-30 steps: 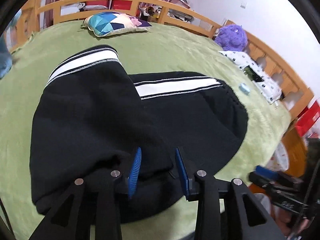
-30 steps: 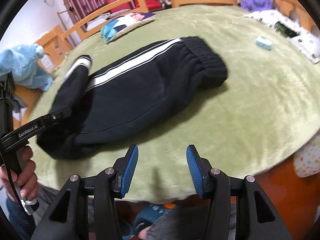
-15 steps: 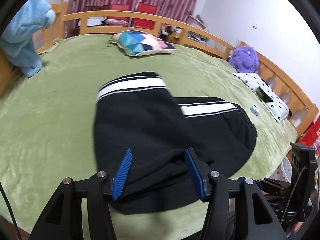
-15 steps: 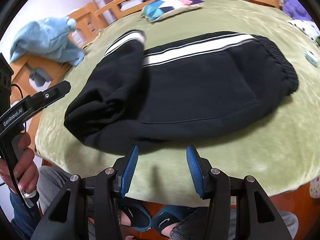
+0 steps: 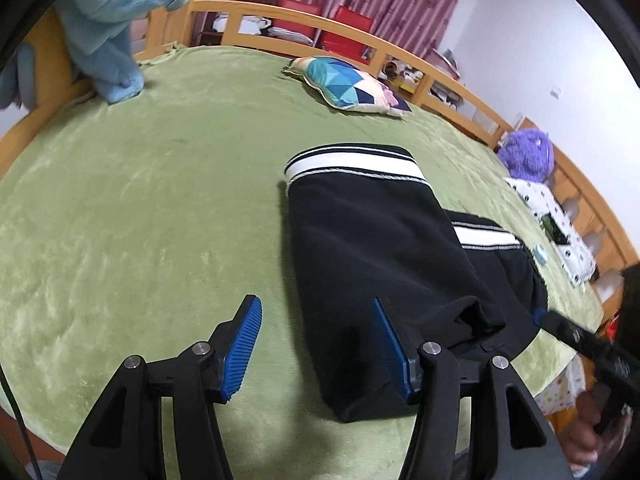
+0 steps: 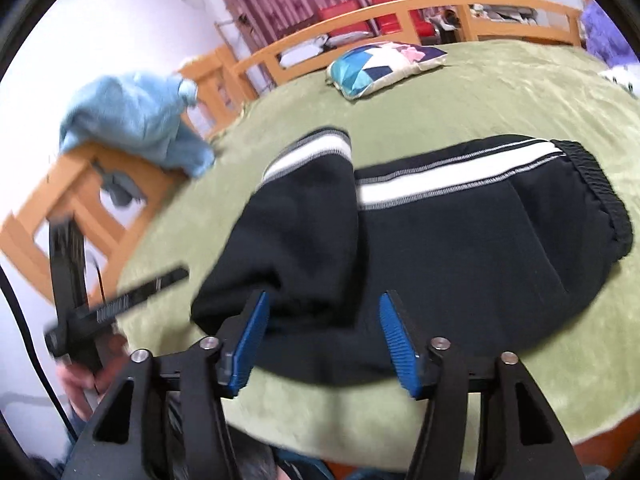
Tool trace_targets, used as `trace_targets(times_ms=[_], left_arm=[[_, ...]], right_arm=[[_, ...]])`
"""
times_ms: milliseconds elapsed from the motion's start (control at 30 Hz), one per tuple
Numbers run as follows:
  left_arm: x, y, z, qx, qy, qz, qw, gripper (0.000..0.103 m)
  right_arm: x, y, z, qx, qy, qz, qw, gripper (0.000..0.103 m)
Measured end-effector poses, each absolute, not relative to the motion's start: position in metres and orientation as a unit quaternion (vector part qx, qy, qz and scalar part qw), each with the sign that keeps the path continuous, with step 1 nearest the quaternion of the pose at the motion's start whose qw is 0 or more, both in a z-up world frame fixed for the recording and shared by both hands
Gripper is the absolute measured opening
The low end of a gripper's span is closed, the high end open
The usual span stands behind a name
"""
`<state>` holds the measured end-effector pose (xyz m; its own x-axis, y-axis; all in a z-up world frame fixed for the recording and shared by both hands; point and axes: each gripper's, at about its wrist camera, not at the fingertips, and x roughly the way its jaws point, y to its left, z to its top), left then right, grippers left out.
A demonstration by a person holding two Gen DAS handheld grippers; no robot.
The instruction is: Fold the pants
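Black pants (image 5: 384, 248) with white side stripes lie on the green bed cover (image 5: 140, 208), the leg end folded back over the upper part. They also show in the right wrist view (image 6: 460, 240), with the elastic waistband (image 6: 600, 196) at the right. My left gripper (image 5: 316, 344) is open and empty, just off the pants' near left edge. My right gripper (image 6: 320, 336) is open and empty, close above the pants' near edge. The left gripper shows blurred in the right wrist view (image 6: 120, 300).
A patterned pillow (image 5: 352, 88) lies at the far side. A light blue cloth (image 5: 116, 28) hangs on the wooden rail (image 5: 420, 60). A purple plush toy (image 5: 526, 154), a dotted cloth (image 5: 556, 220) and a small blue object (image 5: 541, 254) lie at the right.
The left gripper let go of the folded leg end, opened wider and drew back to the left. The right gripper moved in towards the pants' near edge.
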<state>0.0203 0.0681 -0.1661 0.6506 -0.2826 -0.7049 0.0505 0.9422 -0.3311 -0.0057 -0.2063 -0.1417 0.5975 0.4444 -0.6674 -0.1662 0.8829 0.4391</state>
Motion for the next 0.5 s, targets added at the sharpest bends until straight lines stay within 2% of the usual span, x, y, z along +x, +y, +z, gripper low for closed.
trace_targets(times_ms=[133, 233, 267, 300, 400, 500], left_arm=[[0.02, 0.081, -0.176, -0.17, 0.409, -0.096, 0.892, 0.055], [0.019, 0.089, -0.183, -0.181, 0.414, -0.1, 0.886, 0.055], [0.019, 0.09, -0.185, -0.181, 0.415, -0.098, 0.886, 0.055], [0.019, 0.091, -0.186, -0.18, 0.417, -0.096, 0.886, 0.055], [0.021, 0.089, -0.189, -0.179, 0.42, -0.095, 0.885, 0.055], [0.026, 0.083, -0.189, -0.173, 0.423, -0.096, 0.884, 0.055]], right_arm=[[0.043, -0.203, -0.167, 0.204, 0.424, 0.148, 0.87, 0.064], [0.083, -0.194, -0.204, 0.243, 0.472, 0.147, 0.835, 0.061], [0.091, -0.19, -0.211, 0.252, 0.48, 0.159, 0.825, 0.04], [0.099, -0.181, -0.216, 0.251, 0.491, 0.184, 0.814, 0.025], [0.094, -0.162, -0.194, 0.164, 0.455, 0.204, 0.851, 0.016], [0.078, -0.194, -0.15, 0.18, 0.39, 0.22, 0.876, 0.014]])
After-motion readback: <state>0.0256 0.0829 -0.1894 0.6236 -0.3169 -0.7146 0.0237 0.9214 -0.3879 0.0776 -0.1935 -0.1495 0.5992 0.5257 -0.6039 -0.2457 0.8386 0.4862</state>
